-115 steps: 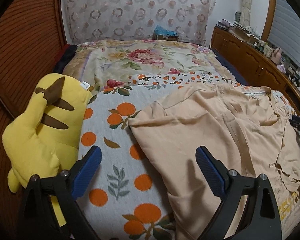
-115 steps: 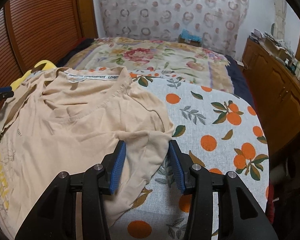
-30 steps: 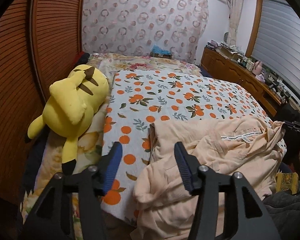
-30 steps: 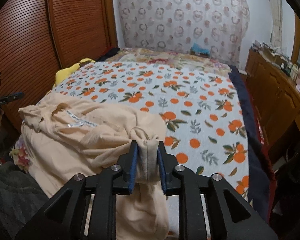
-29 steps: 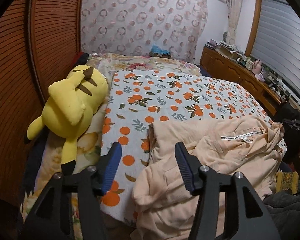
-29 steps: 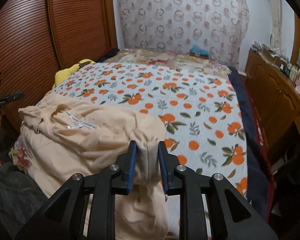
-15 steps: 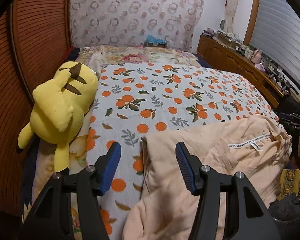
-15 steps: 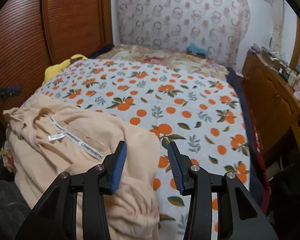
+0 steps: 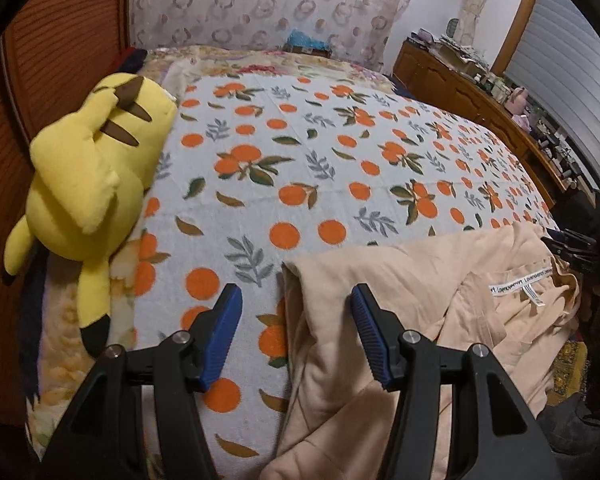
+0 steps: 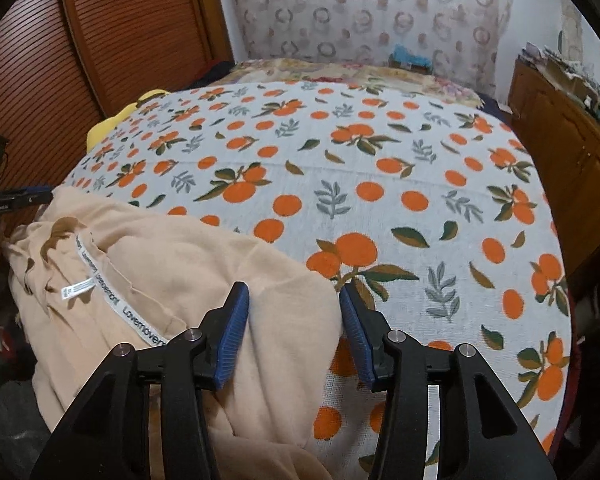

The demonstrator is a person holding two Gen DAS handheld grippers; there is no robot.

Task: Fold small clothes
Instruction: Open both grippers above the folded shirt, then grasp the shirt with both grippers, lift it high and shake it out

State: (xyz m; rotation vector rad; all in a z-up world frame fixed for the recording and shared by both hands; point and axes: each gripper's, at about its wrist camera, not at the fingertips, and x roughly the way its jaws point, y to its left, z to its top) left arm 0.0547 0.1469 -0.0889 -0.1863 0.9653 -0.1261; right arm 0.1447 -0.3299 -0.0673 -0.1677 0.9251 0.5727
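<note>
A peach T-shirt lies bunched at the near edge of the bed, part of it hanging over the side, its white neck label showing. My left gripper hangs open over the shirt's left corner, and its blue pads do not press the cloth. My right gripper is over the shirt's right corner. Its jaws are opening, with the cloth lying loose between them, untouched by the pads. Each gripper shows at the edge of the other's view: the right gripper and the left gripper.
The bed carries an orange-print blanket over a floral quilt. A yellow plush toy lies along the left side by the slatted wooden wall. A cluttered wooden dresser runs along the right.
The right gripper let go of the bunched cloth it was pinching and its jaws spread. Both grippers sank closer to the bed, and the shirt now lies flatter near the edge.
</note>
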